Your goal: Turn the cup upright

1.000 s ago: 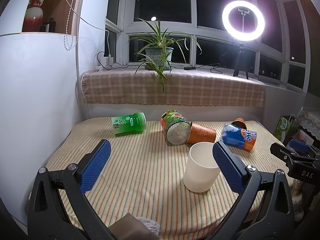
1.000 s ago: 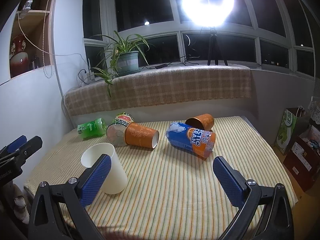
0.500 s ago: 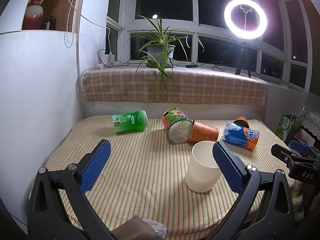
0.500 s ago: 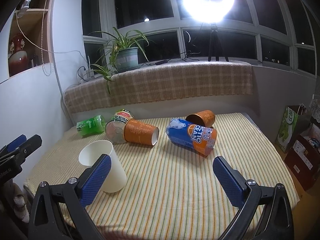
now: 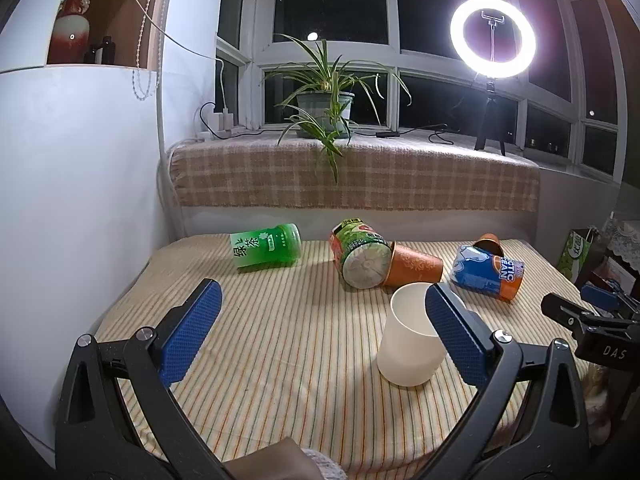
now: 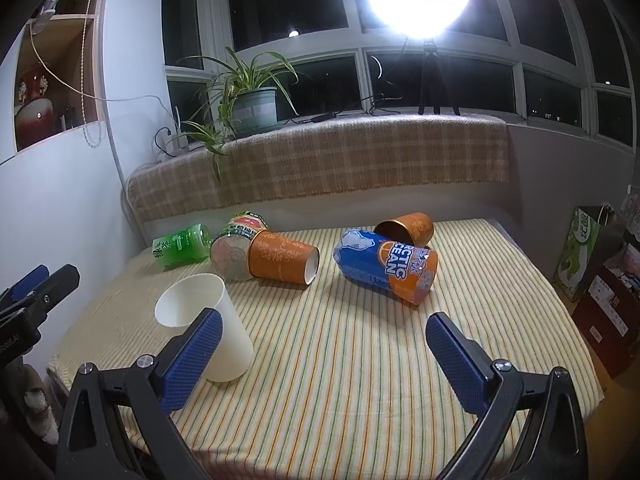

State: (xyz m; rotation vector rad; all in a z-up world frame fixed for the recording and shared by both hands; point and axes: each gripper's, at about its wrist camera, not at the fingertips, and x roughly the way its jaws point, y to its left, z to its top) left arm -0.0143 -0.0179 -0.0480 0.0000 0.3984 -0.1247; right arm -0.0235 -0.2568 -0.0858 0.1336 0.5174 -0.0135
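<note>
A plain white cup (image 5: 412, 340) stands upright on the striped tablecloth; it also shows in the right wrist view (image 6: 208, 330). My left gripper (image 5: 320, 336) is open and empty, its right finger (image 5: 456, 334) in front of the cup's right side. My right gripper (image 6: 320, 360) is open and empty, its left finger (image 6: 192, 358) in front of the cup. Lying on their sides are a green cup (image 5: 266, 248), a green-red cup (image 5: 360, 254), an orange cup (image 5: 416, 268), a blue-orange cup (image 5: 486, 272) and a small orange cup (image 6: 406, 230).
The table (image 6: 360, 360) has a yellow striped cloth and ends at a near edge below both grippers. A checked-cloth ledge (image 5: 352, 176) with a potted plant (image 5: 324, 104) and a ring light (image 5: 492, 38) runs behind. A white wall stands left. Bags (image 6: 588, 252) sit at the right.
Both grippers have drawn back slightly and stayed open. The white cup has stayed upright in place.
</note>
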